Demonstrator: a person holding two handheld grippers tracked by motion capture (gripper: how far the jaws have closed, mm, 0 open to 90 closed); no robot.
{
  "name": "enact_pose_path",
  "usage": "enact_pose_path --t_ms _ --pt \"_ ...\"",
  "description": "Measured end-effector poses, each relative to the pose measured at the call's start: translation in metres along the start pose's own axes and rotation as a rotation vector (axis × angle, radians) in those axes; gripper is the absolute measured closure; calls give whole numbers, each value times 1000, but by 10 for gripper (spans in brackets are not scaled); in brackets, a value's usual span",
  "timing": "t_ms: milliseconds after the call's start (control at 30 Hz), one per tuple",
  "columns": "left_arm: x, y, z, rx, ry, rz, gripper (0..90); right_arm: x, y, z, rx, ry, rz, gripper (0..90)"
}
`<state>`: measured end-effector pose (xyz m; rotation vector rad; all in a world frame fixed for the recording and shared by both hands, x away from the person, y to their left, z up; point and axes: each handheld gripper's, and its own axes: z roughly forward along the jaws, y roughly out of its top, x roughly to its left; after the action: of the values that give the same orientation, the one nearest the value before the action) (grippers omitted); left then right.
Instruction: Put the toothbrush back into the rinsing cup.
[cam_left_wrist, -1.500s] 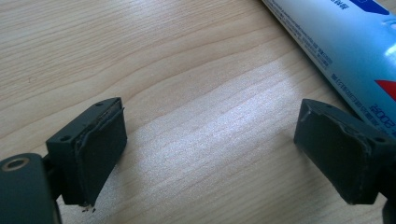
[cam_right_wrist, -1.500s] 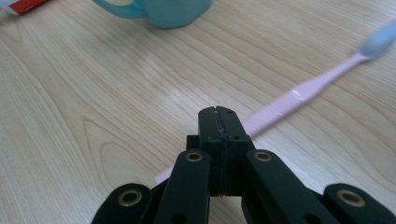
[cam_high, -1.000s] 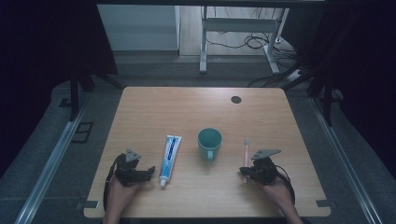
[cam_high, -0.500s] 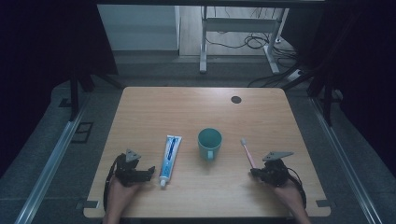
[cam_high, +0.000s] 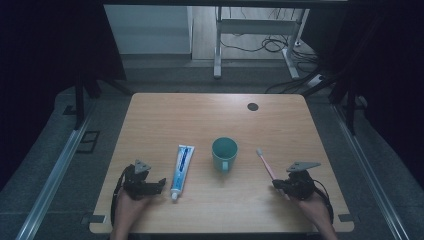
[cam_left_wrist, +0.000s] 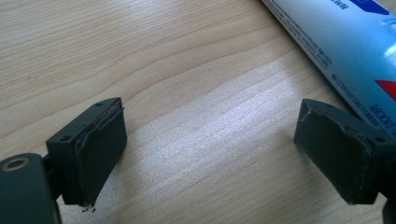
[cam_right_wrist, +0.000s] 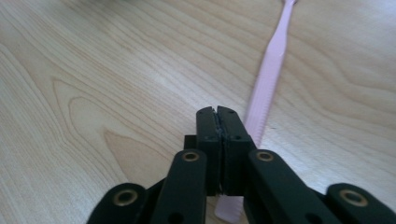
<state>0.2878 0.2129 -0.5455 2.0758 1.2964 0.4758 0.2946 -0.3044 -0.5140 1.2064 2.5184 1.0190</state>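
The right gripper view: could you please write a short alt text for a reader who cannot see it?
The right gripper has its two black jaws pressed together with nothing between them, low over a light wooden table. A pink toothbrush lies flat on the wood beside the jaws, running away towards the top of the picture, and its near end passes under the gripper.

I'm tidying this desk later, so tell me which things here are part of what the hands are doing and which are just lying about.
In the job:
- pink toothbrush
- right gripper
- toothpaste tube
- left gripper

Lying about:
- teal cup
- dark round spot near the table's far edge
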Motion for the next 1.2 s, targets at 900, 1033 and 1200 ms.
enact_pose_path --t_ms 900,1033,1200 --pt "0 0 0 1 1 -4 94 -10 36 0 290 -71 -6 587" --pt "0 0 0 1 1 -4 94 -10 43 2 332 -70 1 577" --pt "0 0 0 1 1 -4 94 -12 50 7 377 -74 10 566"
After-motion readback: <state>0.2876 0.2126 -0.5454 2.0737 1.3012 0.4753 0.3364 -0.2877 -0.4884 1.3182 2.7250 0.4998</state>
